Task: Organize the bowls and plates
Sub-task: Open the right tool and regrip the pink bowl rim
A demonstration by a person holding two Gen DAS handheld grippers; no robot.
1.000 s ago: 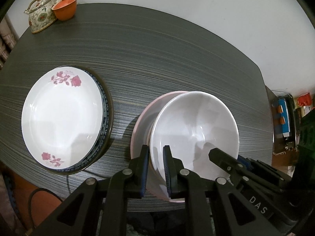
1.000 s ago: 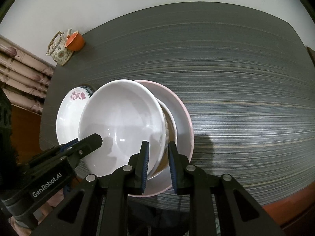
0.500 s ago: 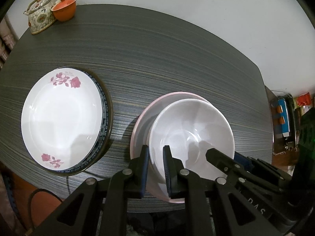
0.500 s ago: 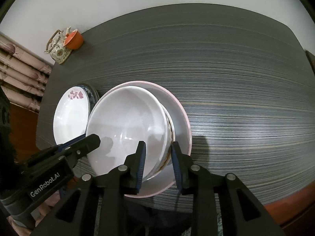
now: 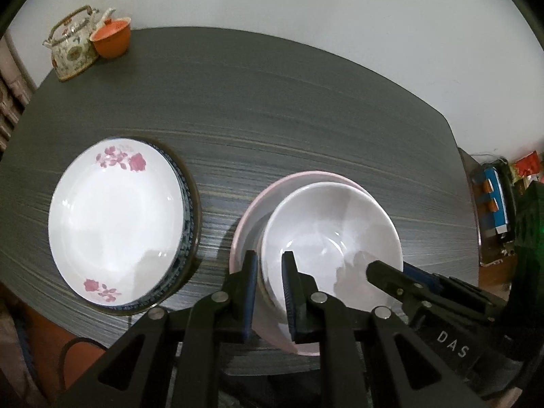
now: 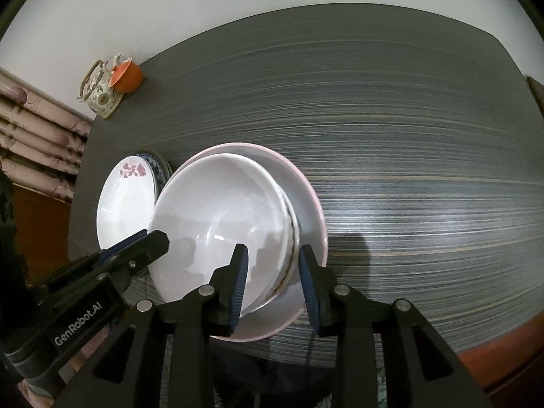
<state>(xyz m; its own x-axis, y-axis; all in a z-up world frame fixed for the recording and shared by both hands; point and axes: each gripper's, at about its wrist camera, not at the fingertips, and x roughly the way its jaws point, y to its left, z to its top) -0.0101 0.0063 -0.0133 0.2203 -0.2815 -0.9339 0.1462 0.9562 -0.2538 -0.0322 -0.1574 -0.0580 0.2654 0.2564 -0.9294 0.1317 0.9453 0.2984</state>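
Lowered now, the white bowl (image 5: 331,234) sits nested in the pink bowl (image 6: 306,204) on my table (image 5: 272,102). My right gripper (image 6: 273,265) has just been opening, pads off the rim; my left gripper (image 5: 268,268) pinches the rim.

bowl (image 5: 331,234) nested in larger bowl (image 5: 251,217), plate stack (image 5: 115,221) left, teapot (image 5: 71,49) behind

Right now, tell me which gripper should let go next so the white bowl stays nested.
Left. The right gripper has just been opening and stands clear of the white bowl; the left gripper alone pinches its rim, with the bowl already seated in the pink-rimmed bowl.
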